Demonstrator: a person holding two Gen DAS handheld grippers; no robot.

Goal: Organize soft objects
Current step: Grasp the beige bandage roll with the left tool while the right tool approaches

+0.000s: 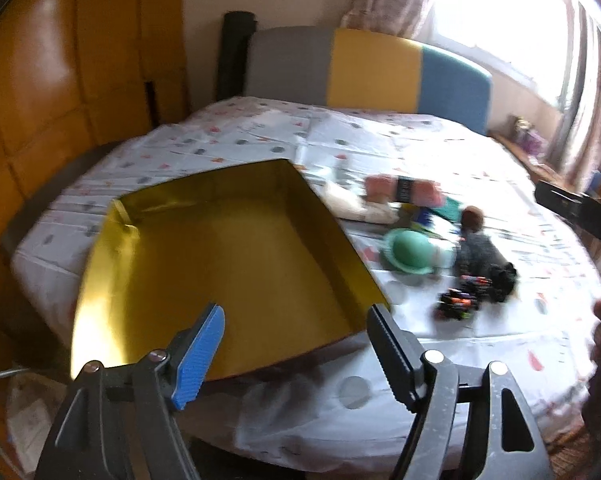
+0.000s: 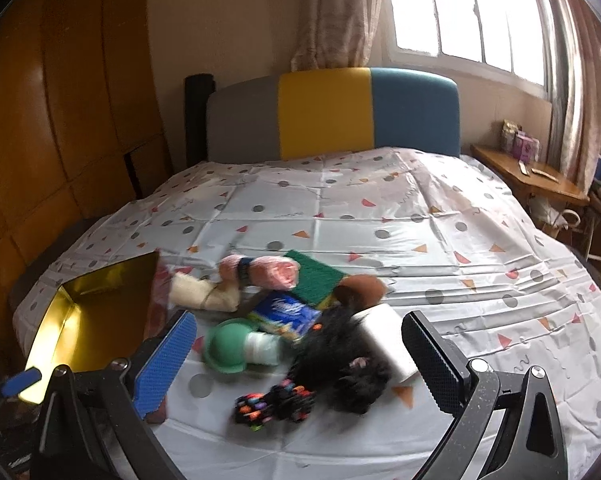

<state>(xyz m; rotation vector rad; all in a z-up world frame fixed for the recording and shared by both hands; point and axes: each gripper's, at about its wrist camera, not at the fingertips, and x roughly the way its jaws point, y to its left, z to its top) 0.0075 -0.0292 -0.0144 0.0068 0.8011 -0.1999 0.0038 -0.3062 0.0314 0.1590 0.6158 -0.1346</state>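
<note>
Left wrist: left claw [image 1: 296, 336] gapes above gold box [image 1: 236, 264].

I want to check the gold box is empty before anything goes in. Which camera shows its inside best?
The left wrist view: the gold box fills the frame, its floor visible and bare. The right wrist view shows only part of the box at the left edge.

Daylight from the window [image 2: 460, 12] is overexposed at upper right. The toys [image 2: 300, 320] are motion-blurred; fisheye bends the dark edges.
</note>
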